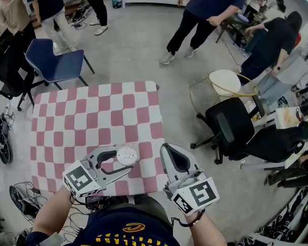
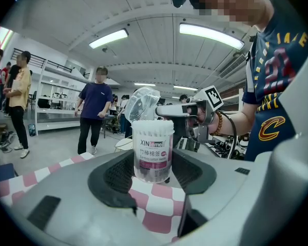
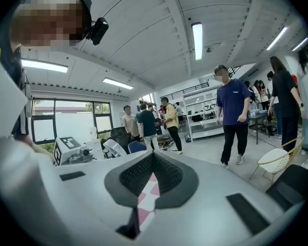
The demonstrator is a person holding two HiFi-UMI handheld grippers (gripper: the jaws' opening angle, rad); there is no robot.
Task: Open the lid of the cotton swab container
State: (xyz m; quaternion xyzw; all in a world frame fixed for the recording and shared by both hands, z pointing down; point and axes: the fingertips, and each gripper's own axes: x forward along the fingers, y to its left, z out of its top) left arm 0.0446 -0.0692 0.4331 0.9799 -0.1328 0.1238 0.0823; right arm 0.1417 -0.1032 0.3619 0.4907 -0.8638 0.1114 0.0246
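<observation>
While the left gripper (image 1: pixel 124 160) clamps the cotton swab container (image 2: pixel 152 150) near the table's (image 1: pixel 92 111) front edge (lid (image 2: pixel 141 104) tipped up), the right gripper (image 1: pixel 168 150) sits pinched shut, empty, by the front-right corner.

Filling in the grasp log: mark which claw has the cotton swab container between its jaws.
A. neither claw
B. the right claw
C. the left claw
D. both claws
C: the left claw has its jaws pressed against both sides of the cotton swab container, while the right claw is shut with nothing between its jaws.
</observation>
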